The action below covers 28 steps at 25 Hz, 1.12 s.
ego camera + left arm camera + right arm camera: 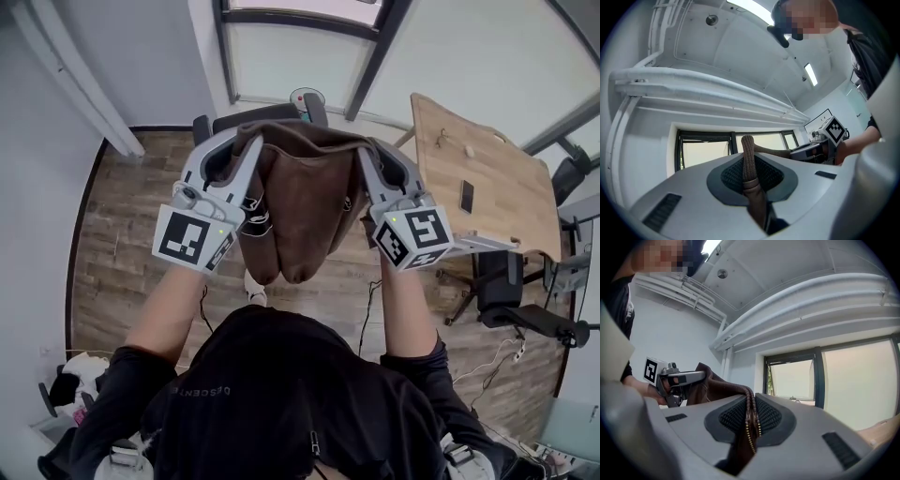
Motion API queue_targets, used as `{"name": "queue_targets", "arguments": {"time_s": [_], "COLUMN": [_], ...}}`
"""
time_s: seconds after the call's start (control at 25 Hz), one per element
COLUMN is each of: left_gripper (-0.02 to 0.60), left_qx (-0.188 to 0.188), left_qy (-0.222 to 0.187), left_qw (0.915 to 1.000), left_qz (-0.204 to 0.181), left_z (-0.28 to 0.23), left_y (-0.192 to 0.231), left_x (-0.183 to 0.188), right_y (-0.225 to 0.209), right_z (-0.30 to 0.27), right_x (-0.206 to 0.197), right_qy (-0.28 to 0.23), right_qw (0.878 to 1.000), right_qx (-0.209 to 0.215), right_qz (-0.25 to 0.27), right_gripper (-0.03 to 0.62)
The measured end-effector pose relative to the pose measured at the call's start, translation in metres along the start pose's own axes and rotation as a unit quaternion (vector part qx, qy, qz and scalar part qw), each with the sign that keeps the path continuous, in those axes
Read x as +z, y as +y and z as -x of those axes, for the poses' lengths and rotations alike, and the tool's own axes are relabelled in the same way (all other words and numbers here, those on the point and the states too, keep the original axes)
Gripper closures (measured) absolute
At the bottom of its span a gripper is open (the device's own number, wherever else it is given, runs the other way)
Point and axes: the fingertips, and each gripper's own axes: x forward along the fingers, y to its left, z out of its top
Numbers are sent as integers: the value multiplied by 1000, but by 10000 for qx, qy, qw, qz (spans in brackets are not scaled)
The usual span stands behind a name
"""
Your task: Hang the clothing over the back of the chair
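A brown jacket (pixel 300 202) hangs spread between my two grippers, its body drooping toward the floor. My left gripper (pixel 246 141) is shut on the jacket's ribbed edge (pixel 749 161), which sticks up between the pads. My right gripper (pixel 367 153) is shut on the jacket's zipper edge (pixel 750 420). The dark chair (pixel 262 117) stands just beyond the jacket, with only the top of its back and armrests showing above the cloth. In the right gripper view the left gripper (pixel 675 378) shows with cloth bunched at it.
A wooden table (pixel 487 178) with a phone (pixel 466 196) stands at the right, an office chair (pixel 511 300) below it. Large windows (pixel 300 56) lie ahead. Cables (pixel 370 300) run over the wood floor, and a wall (pixel 47 141) bounds the left.
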Motion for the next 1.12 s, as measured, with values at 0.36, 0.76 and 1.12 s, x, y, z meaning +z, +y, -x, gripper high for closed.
{"name": "queue_targets", "arguments": {"time_s": [0.36, 0.76, 1.12], "left_gripper": [531, 529, 529], "left_qx": [-128, -303, -627], "left_qy": [148, 373, 617], "left_qw": [9994, 9973, 9925], "left_qz": [278, 548, 849], "left_z": [-37, -60, -76], "left_y": [53, 101, 129], "left_x": [-32, -87, -138], "right_y": [-21, -31, -38], "right_z": [-61, -118, -152], "right_x": [-11, -42, -71], "right_qy": [223, 633, 985], "right_qw": [9997, 9976, 9934], "right_qx": [-109, -282, -576], "right_qz": [-20, -53, -57], "right_gripper": [539, 537, 537]}}
